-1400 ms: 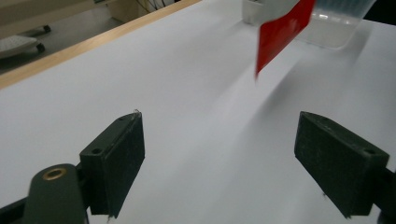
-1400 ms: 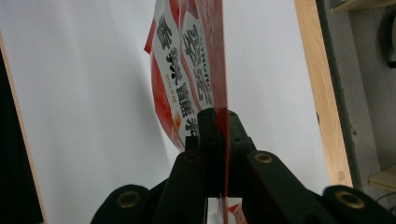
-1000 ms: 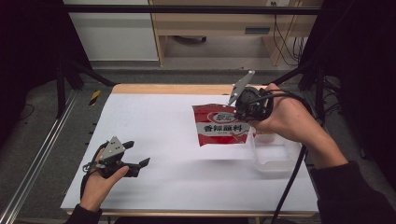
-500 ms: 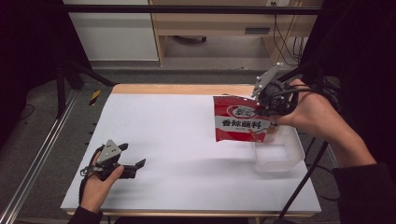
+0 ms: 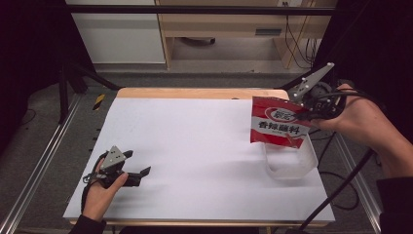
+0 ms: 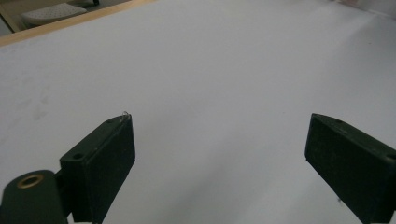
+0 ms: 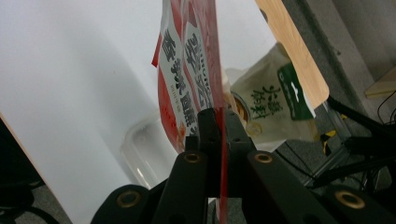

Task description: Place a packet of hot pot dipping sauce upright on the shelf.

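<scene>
Behind red packet point(image 7: 187, 70), green-white pouch point(image 7: 275, 100), right tool view

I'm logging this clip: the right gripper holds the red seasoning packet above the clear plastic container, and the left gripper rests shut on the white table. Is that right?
Not quite. The left gripper is open: the left gripper view shows its jaws wide apart over the white table, nothing between them. The rest holds: the right gripper is shut on the red seasoning packet above the clear plastic container.

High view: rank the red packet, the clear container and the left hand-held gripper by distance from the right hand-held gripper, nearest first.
1. red packet: clamped in the right hand-held gripper, hanging below it.
2. clear container: under the packet, table's right edge.
3. left hand-held gripper: far left, near front edge.
</scene>
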